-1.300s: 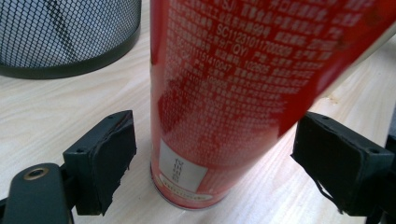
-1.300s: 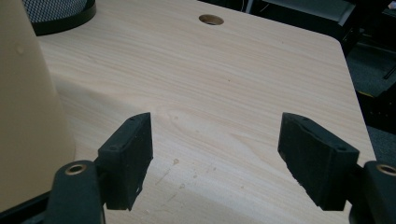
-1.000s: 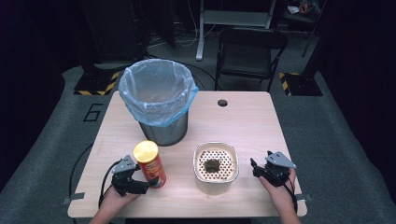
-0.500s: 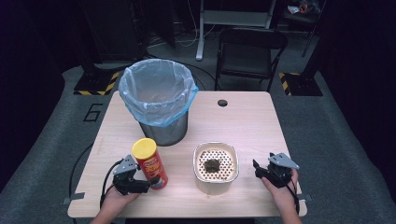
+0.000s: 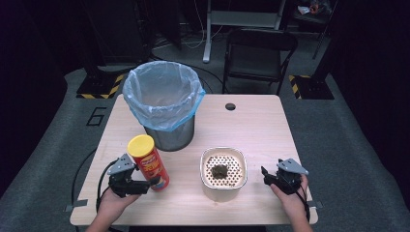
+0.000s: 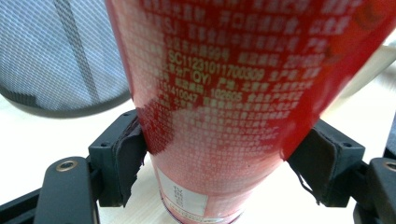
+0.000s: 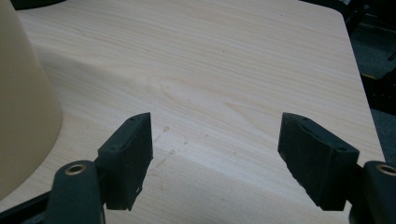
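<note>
A red can [image 5: 151, 164] with a yellow lid leans left at the table's front left. My left gripper [image 5: 153, 182] is shut on its lower part, having just been closing. In the left gripper view both pads press the can [image 6: 233, 93] from either side of my left gripper [image 6: 219, 163], and the can's base sits a little above the wood. My right gripper [image 5: 265, 175] rests at the front right, open, with bare table between its jaws [image 7: 215, 154].
A mesh bin [image 5: 163, 104] lined with a blue bag stands behind the can, its mesh wall [image 6: 51, 56] close by. A beige perforated container [image 5: 224, 151] holding a dark lump [image 5: 220, 171] sits between the grippers, its side [image 7: 23, 93] left of my right gripper. A folding chair [image 5: 258, 53] stands beyond the table.
The left gripper's jaws closed on the can, then lifted it slightly and tipped its top to the left. The right gripper stayed where it was.
</note>
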Demonstrator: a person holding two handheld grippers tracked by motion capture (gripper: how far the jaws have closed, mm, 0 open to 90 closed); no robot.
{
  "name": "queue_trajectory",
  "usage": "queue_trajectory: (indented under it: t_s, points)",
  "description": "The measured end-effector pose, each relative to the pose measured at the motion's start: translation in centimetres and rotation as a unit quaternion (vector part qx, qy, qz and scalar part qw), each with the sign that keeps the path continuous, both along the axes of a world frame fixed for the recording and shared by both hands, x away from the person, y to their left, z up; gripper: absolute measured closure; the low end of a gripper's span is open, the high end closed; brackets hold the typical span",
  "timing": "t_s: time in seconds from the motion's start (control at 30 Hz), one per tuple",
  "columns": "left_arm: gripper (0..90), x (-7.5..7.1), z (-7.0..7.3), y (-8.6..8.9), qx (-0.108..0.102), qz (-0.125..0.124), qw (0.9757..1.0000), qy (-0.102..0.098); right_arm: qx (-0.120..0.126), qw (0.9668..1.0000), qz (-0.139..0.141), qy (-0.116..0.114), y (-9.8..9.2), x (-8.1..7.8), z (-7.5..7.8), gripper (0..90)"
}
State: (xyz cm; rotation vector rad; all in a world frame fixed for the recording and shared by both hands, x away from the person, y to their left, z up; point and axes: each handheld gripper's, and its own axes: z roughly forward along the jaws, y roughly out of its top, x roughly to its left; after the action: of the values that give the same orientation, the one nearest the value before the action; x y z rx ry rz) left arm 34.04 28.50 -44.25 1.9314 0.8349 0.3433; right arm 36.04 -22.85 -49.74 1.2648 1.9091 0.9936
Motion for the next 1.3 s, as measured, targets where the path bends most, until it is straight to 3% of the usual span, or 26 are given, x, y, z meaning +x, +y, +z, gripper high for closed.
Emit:
queue_trajectory:
  t_s: [0.03,0.13,0.23,0.27,0.3,0.37,0.43,0.7,0.93,1.3]
  points:
    - [23.4,0.0,0.0,0.0,0.000,0.000,1.0000,0.000,0.000,1.0000,0.000,0.000,0.0,0.0,0.0,26.0]
    - [23.4,0.2,2.8,-0.1,-0.004,0.001,1.0000,0.002,-0.004,1.0000,0.000,0.006,0.0,0.2,-0.3,26.0]
    - [23.4,0.3,5.2,-0.3,0.005,-0.001,0.9999,-0.009,0.000,0.9999,0.004,0.010,0.1,0.2,-0.3,26.0]
    - [23.4,0.4,6.0,-0.4,0.007,-0.005,0.9999,-0.011,-0.010,0.9999,0.006,0.010,-0.1,0.2,-0.3,26.0]
    - [23.4,0.4,6.0,-0.4,0.007,-0.005,0.9999,-0.011,-0.010,0.9999,0.006,0.010,-0.1,0.2,-0.3,26.0]
    - [23.4,0.7,8.5,-0.6,0.009,-0.009,0.9998,-0.015,-0.013,0.9998,0.006,0.015,-0.2,0.3,-0.5,26.0]
    - [23.4,0.8,9.0,-0.6,0.009,-0.011,0.9998,-0.015,-0.012,0.9997,0.004,0.019,-0.3,0.3,-0.5,26.0]
    - [23.4,1.6,15.6,-1.1,0.025,-0.011,0.9992,-0.029,-0.013,0.9994,0.011,0.030,-0.3,0.5,-0.8,26.0]
    - [23.5,2.5,19.2,-1.5,0.032,-0.010,0.9989,-0.032,-0.013,0.9994,0.014,0.030,-0.3,0.5,-0.8,26.0]
    - [23.5,4.9,23.2,-2.3,0.044,0.002,0.9983,-0.040,-0.006,0.9994,0.009,0.033,-0.7,0.6,-0.8,26.0]
